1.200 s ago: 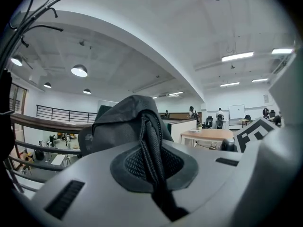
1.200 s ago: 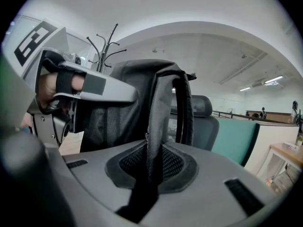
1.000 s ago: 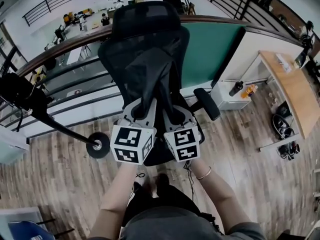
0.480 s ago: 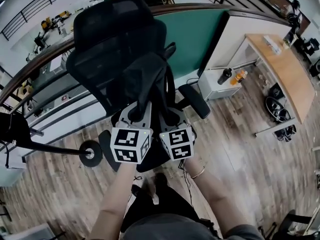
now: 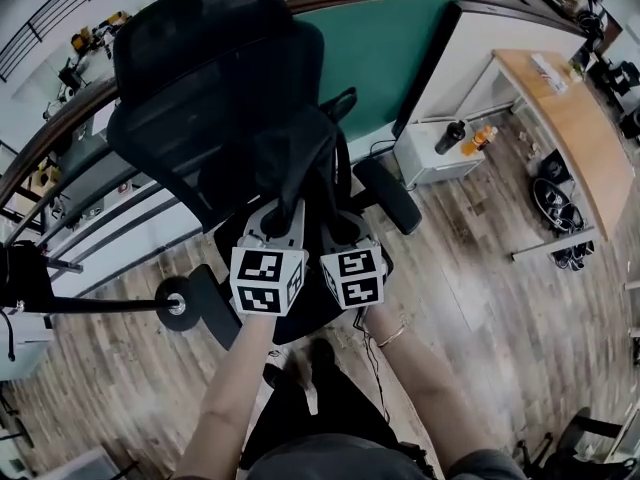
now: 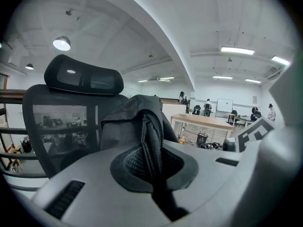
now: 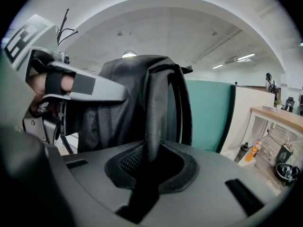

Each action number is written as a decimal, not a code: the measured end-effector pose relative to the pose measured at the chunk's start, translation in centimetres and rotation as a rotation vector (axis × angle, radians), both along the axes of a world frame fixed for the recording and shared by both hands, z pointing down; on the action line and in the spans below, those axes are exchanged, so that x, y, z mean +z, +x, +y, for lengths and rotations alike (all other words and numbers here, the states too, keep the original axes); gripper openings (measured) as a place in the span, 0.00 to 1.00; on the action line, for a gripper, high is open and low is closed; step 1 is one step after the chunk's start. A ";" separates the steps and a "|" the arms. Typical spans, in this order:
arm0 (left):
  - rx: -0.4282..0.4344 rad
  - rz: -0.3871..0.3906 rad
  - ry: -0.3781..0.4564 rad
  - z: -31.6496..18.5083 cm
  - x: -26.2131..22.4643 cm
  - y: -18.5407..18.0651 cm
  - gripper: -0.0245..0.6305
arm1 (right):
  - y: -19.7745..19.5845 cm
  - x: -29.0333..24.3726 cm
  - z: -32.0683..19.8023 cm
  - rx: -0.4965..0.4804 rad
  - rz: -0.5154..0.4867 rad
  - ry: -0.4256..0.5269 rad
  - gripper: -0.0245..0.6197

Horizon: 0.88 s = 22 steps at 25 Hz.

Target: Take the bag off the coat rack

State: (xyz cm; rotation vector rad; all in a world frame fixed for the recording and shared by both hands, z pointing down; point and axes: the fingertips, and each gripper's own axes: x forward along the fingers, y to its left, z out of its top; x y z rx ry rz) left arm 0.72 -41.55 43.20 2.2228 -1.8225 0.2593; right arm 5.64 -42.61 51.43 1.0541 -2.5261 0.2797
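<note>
Holding the bag (image 5: 288,163) by its straps (image 6: 150,141), left gripper (image 5: 278,226) and right gripper (image 5: 345,233) side by side, each clamped on one, bag's length hanging dead ahead before the chair (image 5: 190,58).

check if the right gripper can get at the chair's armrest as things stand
Probably only to touch: the armrest lies close beside the right gripper with nothing between, but that gripper is shut on the black bag's strap, so it can't grasp anything else.

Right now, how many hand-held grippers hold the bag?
2. The left hand-held gripper is shut on a mesh strap of the bag; the right hand-held gripper, beside it, on a second strap.
</note>
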 end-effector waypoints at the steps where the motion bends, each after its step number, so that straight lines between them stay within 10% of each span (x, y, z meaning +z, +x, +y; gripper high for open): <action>1: 0.000 -0.001 -0.008 -0.2 0.6 -0.1 0.08 | 0.0 0.6 -0.2 0.007 0.006 -0.008 0.12; 22: 0.043 -0.006 -0.175 -2.4 10.6 3.0 0.08 | 3.7 10.6 -1.8 0.099 0.073 -0.198 0.13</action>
